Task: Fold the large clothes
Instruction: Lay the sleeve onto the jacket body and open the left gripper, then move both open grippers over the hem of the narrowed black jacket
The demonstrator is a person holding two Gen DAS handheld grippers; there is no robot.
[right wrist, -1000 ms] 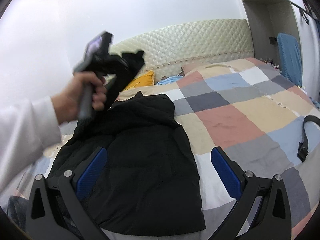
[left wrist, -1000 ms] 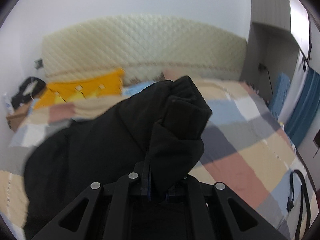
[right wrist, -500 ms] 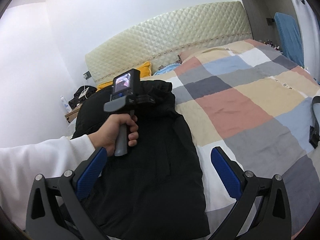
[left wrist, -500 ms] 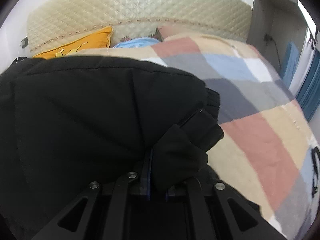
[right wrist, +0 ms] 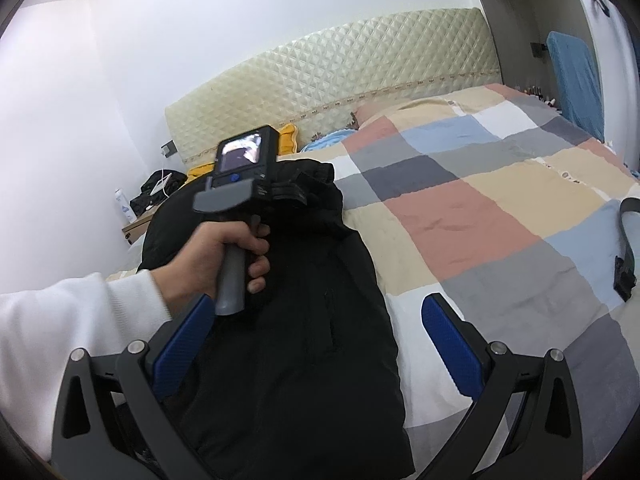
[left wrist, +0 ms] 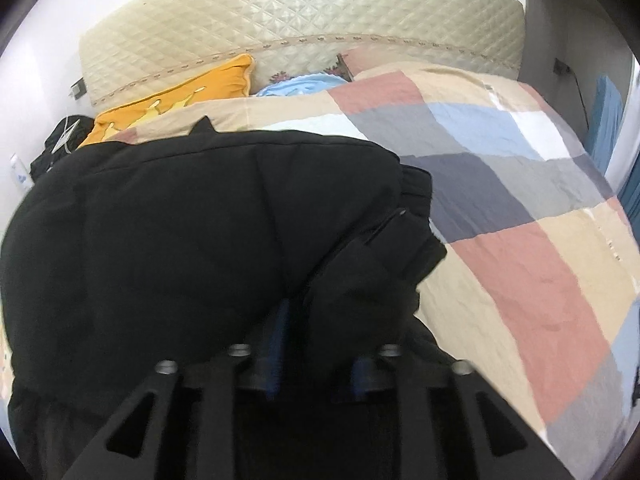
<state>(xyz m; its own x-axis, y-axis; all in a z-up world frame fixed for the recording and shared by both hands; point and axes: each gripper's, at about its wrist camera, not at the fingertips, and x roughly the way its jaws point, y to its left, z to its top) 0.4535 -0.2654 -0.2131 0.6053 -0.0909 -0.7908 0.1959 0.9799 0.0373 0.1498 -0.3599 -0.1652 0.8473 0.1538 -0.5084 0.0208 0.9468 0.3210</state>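
- The coat (right wrist: 288, 320) lies on the bed (right wrist: 500, 216), one part folded over.
- Left gripper (left wrist: 316, 364) is opening; cloth sits between its jaws.
- Right gripper (right wrist: 316, 344) is wide apart, holding nothing.
- More folds look needed.

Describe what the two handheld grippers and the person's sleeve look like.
The right gripper has black skeletal fingers with silver bolts and blue textured pads. The left gripper looks the same; its grey handle carries a small screen. The sleeve is white knit.

The left wrist camera looks steeply down, close over the black jacket (left wrist: 192, 248), while the right wrist camera sits farther back, angled across the bed, both facing the quilted headboard (right wrist: 340, 80) and sharing jacket and checked quilt (left wrist: 520, 240).
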